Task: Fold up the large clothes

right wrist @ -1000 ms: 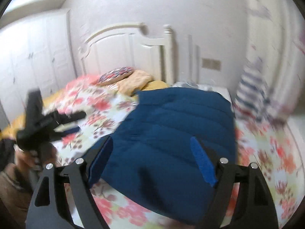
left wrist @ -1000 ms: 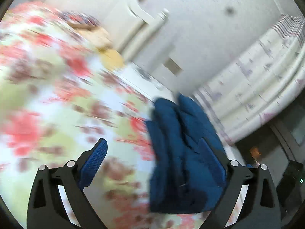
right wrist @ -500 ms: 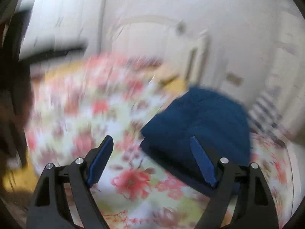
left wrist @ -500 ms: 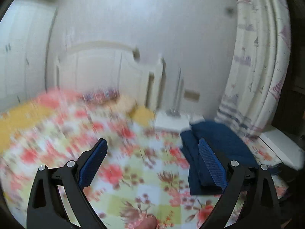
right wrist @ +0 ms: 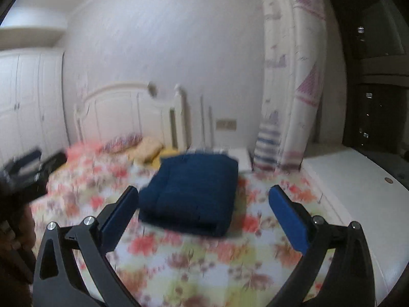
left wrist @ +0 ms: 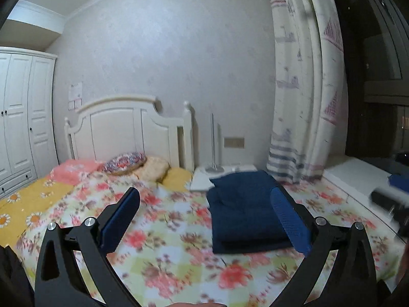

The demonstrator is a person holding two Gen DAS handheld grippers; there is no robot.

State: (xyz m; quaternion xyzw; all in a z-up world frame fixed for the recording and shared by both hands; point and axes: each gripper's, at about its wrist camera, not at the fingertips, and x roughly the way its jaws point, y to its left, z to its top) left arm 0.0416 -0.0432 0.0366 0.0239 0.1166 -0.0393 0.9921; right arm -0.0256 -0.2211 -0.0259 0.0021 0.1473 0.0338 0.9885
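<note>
A dark blue quilted garment (left wrist: 242, 209) lies folded into a thick rectangle on the flowered bedspread (left wrist: 163, 232), toward the bed's right side. It also shows in the right wrist view (right wrist: 191, 192). My left gripper (left wrist: 204, 204) is open and empty, held above the bed short of the garment. My right gripper (right wrist: 202, 200) is open and empty, also back from the garment. The left gripper shows blurred at the left edge of the right wrist view (right wrist: 28, 176).
Pillows (left wrist: 127, 161) lie by the white headboard (left wrist: 127, 130). A white nightstand (left wrist: 225, 174) stands beyond the garment. A curtain (left wrist: 304, 102) hangs at right beside a white ledge (right wrist: 358, 194). A white wardrobe (left wrist: 20, 117) stands at left.
Both grippers have pulled back and up from the garment and levelled out. The garment now lies folded on the bed, farther from both cameras.
</note>
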